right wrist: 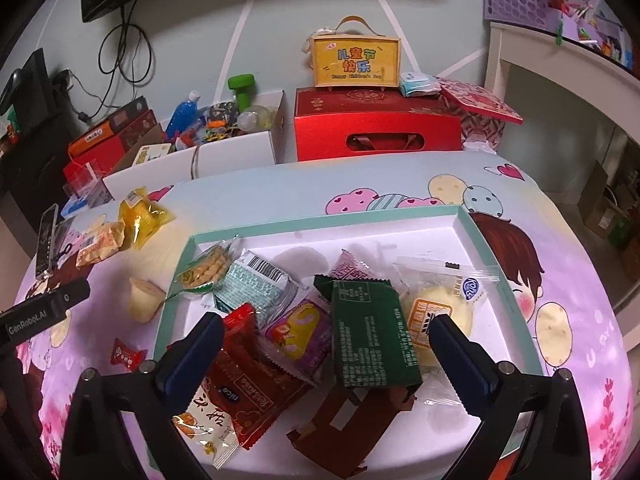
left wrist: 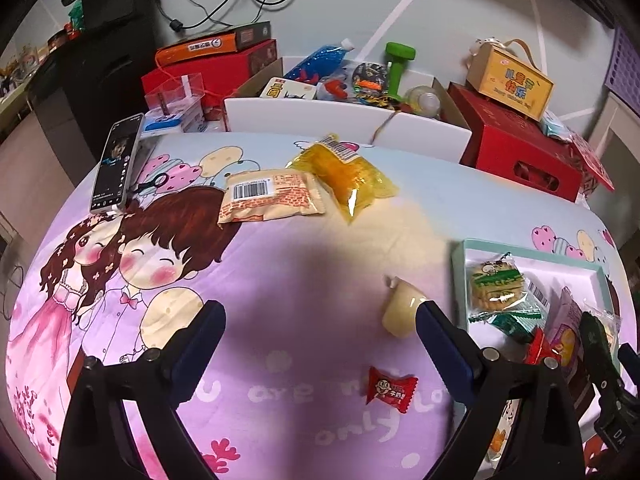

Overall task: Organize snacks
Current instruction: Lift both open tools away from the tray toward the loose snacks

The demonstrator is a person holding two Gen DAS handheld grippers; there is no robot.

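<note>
We see a table under a cartoon-print cloth (left wrist: 280, 272), and on its right side a shallow mint-rimmed tray (right wrist: 320, 218) that holds most of the snacks. In the tray, left to right: a round cracker pack (right wrist: 206, 268), a pale barcode packet (right wrist: 256, 284), a red packet (right wrist: 240, 364), a purple candy bag (right wrist: 300, 332), a dark green packet (right wrist: 370, 336) and a clear-wrapped yellow bun (right wrist: 448, 312). Four snacks lie loose on the cloth outside it: a yellow bag (left wrist: 348, 176) touching a beige barcode packet (left wrist: 272, 196) at the far side, a cream jelly cup (left wrist: 400, 310) just beside the tray's left rim, and a small red candy (left wrist: 390, 388) nearer us. The left gripper (left wrist: 320, 320) hangs over bare cloth, jaws spread wide, nothing between them; its right finger overlaps the jelly cup in view, contact unclear. The right gripper (right wrist: 326, 332) hangs over the tray, jaws also wide apart, the pads gripping nothing, green and purple packets below the gap.
</note>
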